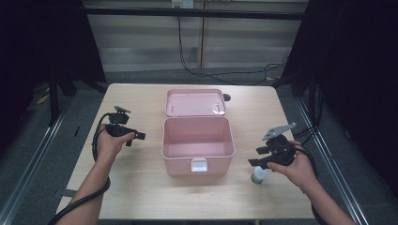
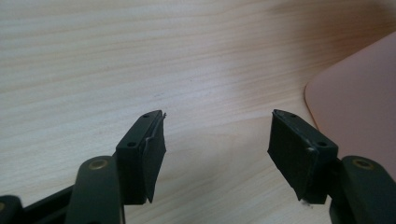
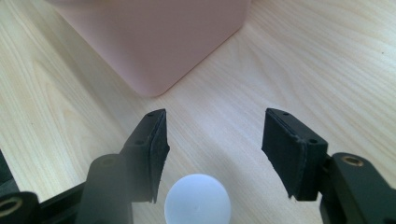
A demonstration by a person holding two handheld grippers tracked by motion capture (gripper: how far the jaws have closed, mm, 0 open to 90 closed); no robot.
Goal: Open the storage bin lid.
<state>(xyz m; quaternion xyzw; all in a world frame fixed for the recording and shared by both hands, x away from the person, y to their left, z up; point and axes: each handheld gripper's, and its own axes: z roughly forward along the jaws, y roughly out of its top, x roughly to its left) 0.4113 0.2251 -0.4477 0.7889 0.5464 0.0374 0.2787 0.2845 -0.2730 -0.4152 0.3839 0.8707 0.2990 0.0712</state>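
The tabletop [image 1: 141, 187] is pale wood-grain laminate, smooth and matt. The pink storage box [image 1: 197, 145] looks like smooth plastic with a soft sheen. The small bottle [image 1: 258, 175] has a translucent white plastic cap. Each gripper's pads [image 2: 154, 156] look like matt black rubber.

I work over a pale wooden table [image 1: 141, 192] with a light grain running along its length. A pink box [image 1: 197, 149] sits near its middle, open, its hinged lid [image 1: 195, 102] thrown back flat on the wood behind it. A small dark thing [image 1: 227, 97] lies just beside the lid's far right corner; I cannot tell what it is. A small bottle [image 1: 258, 175] with a white cap stands on the table just off the box's near right corner.
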